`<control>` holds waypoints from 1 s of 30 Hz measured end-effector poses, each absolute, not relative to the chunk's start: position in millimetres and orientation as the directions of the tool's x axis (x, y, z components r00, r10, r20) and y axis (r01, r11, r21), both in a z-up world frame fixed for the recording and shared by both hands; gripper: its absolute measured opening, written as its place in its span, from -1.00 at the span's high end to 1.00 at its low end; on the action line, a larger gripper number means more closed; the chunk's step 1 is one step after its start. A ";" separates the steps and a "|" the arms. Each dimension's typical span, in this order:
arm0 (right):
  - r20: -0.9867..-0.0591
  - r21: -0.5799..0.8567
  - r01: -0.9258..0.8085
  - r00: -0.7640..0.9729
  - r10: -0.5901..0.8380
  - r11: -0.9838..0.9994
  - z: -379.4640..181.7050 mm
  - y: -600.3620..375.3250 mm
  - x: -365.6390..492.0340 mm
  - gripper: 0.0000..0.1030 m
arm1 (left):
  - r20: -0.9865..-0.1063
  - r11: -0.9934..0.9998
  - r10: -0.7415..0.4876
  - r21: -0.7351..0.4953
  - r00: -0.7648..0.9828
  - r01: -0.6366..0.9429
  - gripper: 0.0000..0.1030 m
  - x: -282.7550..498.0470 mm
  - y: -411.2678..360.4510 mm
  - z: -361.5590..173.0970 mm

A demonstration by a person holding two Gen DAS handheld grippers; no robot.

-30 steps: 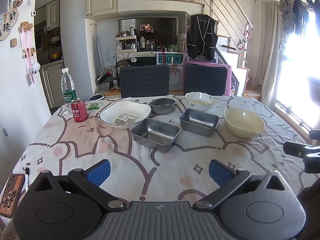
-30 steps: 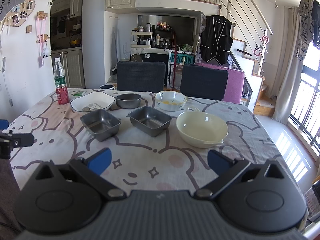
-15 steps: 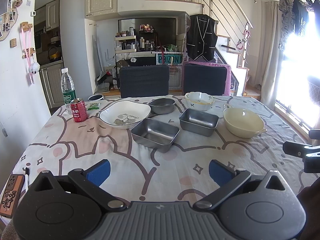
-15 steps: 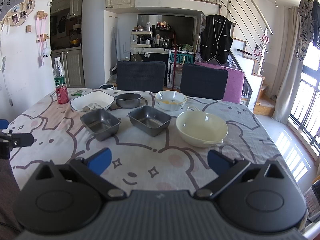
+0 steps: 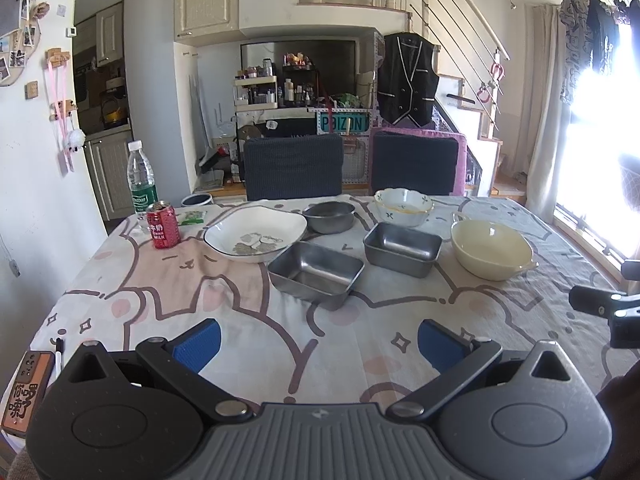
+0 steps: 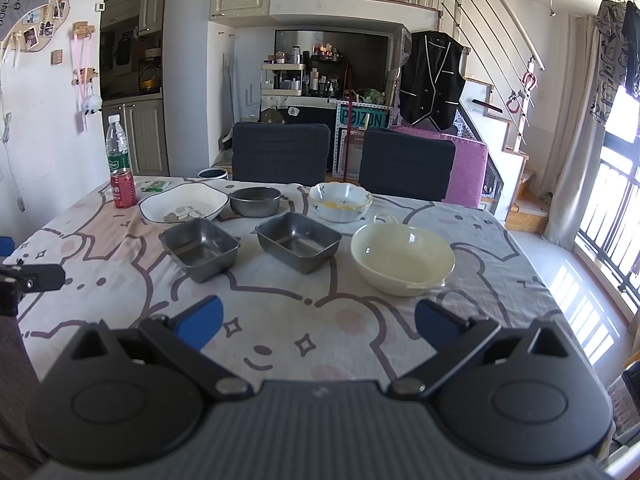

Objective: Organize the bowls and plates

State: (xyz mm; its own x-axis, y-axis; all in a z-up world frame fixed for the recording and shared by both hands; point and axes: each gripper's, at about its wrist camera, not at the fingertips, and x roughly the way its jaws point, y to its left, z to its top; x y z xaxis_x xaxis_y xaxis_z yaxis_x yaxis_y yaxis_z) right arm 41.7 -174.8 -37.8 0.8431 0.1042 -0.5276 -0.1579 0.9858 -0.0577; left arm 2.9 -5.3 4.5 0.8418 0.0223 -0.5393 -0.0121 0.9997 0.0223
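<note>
Left claw point(image 5: 318, 344): spread wide, empty, bottom of frame.
Right claw point(image 6: 318, 322): spread wide, empty.
Table point(image 5: 248, 320): 2 steel trays point(image 5: 316, 274) mid-frame, cream bowl point(image 5: 492, 248) at right.

Both views look forward from the near edge of the table point(image 5: 168, 280), facing the two dark chairs point(image 5: 294, 168) on its far side. The left wrist view sits left of the near steel tray point(image 5: 316, 274), with that tray almost straight ahead. The right wrist view sits further right, so the tray point(image 6: 199, 249) falls left of centre. Neither is close to the tray. Both share the whole row of dishes around it.
</note>
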 end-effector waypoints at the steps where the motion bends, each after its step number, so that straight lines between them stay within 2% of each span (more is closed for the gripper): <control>1: -0.526 -0.059 -0.160 0.844 0.105 0.985 -37.7 -173.9 41.8 -1.00 | -0.539 1.000 0.019 0.020 0.842 -0.010 -1.00 -1.0 -2.0 6.6; 10: -0.485 -0.080 -0.195 0.864 0.132 0.978 -30.5 -167.1 49.1 -1.00 | -0.468 0.997 0.065 0.064 0.881 -0.039 -1.00 9.6 5.2 31.9; 18: -0.447 -0.074 -0.258 0.872 0.199 0.963 1.8 -151.4 70.8 -1.00 | -0.421 0.996 0.073 0.068 0.904 -0.048 -1.00 34.8 23.0 72.5; 25: -0.418 -0.083 -0.340 0.865 0.277 0.937 37.2 -133.6 103.8 -1.00 | -0.424 0.997 0.067 0.051 0.903 -0.050 -1.00 79.4 43.2 103.8; 30: -0.423 -0.037 -0.358 0.851 0.310 0.933 50.7 -122.5 149.9 -1.00 | -0.438 0.996 0.086 0.067 0.895 -0.063 -1.00 127.7 57.9 111.8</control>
